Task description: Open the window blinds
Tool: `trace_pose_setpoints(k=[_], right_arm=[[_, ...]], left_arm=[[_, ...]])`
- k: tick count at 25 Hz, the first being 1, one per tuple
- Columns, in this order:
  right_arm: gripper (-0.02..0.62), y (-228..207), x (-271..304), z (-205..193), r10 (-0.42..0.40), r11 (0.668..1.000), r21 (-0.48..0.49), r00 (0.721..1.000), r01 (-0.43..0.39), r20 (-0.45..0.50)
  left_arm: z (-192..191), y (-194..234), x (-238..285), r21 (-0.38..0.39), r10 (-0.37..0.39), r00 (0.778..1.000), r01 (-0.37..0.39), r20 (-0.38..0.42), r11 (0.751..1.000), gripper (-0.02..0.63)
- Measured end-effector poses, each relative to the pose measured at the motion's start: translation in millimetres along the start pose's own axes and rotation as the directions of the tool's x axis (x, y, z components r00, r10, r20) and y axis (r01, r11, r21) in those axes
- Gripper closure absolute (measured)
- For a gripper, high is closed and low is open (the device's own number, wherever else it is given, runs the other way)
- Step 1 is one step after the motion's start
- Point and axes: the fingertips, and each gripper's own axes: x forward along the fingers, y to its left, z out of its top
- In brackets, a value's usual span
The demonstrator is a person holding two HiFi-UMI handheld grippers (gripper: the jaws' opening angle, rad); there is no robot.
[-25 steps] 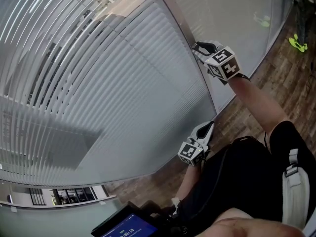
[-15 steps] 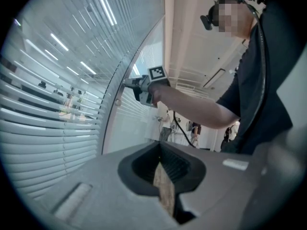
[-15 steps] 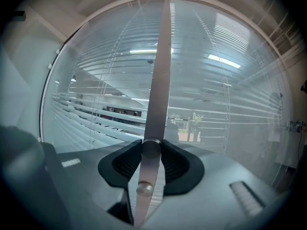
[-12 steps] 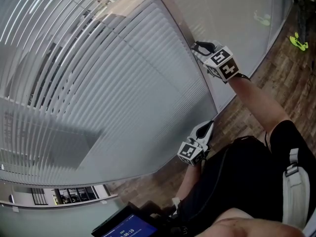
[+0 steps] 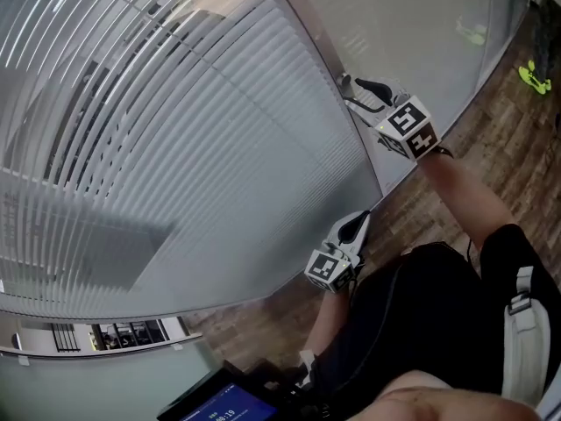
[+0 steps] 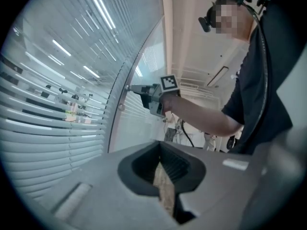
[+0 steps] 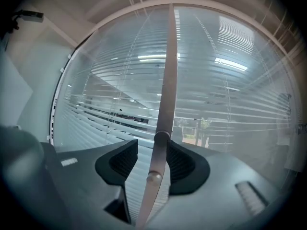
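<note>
Right claw (image 7: 152, 148) just opened around window post (image 7: 168, 80) | left claw (image 6: 161, 150) closed | blinds (image 5: 175, 147) slats tilted, see-through

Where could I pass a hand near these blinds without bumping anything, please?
Free: the floor between the glass and the person, right of the left gripper; also the plain glass right of the post. Crowded: the post's knob, straddled by the right gripper's just-opened jaws.
</note>
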Motion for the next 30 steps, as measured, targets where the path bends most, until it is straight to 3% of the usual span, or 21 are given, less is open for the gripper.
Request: trace_pose_setpoints(k=[3, 5, 9, 12, 16, 19, 24, 30], right_arm=[[0.414, 18.6, -29.0, -1.6, 0.059, 0.998, -0.023, 0.997, -0.058, 0.058], [0.448, 35.9, -47.6, -10.9, 0.115, 0.993, -0.051, 0.99, -0.111, 0.079], [0.462, 74.9, -76.9, -48.6, 0.217, 0.972, -0.1, 0.976, -0.213, 0.033], [0.503, 99.0, -106.5, -69.3, 0.317, 0.943, -0.116, 0.948, -0.311, 0.039], [0.577, 119.5, -141.4, -101.9, 0.418, 0.908, -0.029, 0.906, -0.417, 0.068], [0.59, 128.8, -157.7, -120.7, 0.448, 0.893, 0.011, 0.89, -0.451, 0.087], [0.591, 124.6, -174.3, -144.0, 0.457, 0.885, 0.067, 0.886, -0.462, 0.079], [0.591, 120.2, -178.3, -144.4, 0.454, 0.879, 0.114, 0.885, -0.464, 0.102]], left_arm=[[4.4, -5.3, 0.2, 0.011, 0.023, 1.0, -0.023, 0.001, 1.0, 0.604], [5.9, -7.8, -0.4, 0.03, 0.037, 0.999, -0.037, 0.005, 0.999, 0.604], [19.0, -18.3, 3.9, 0.029, 0.062, 0.998, -0.062, -0.005, 0.998, 0.604], [27.6, -28.3, 9.8, 0.053, 0.081, 0.997, -0.082, 0.007, 0.995, 0.604], [17.0, -37.4, 8.4, 0.061, 0.105, 0.994, -0.105, 0.008, 0.993, 0.604], [12.1, -38.6, 5.7, 0.055, 0.117, 0.993, -0.118, 0.008, 0.992, 0.604], [11.0, -39.2, 8.1, 0.058, 0.133, 0.991, -0.134, 0.017, 0.989, 0.604], [11.1, -43.2, 13.1, 0.067, 0.137, 0.991, -0.137, 0.004, 0.988, 0.604]])
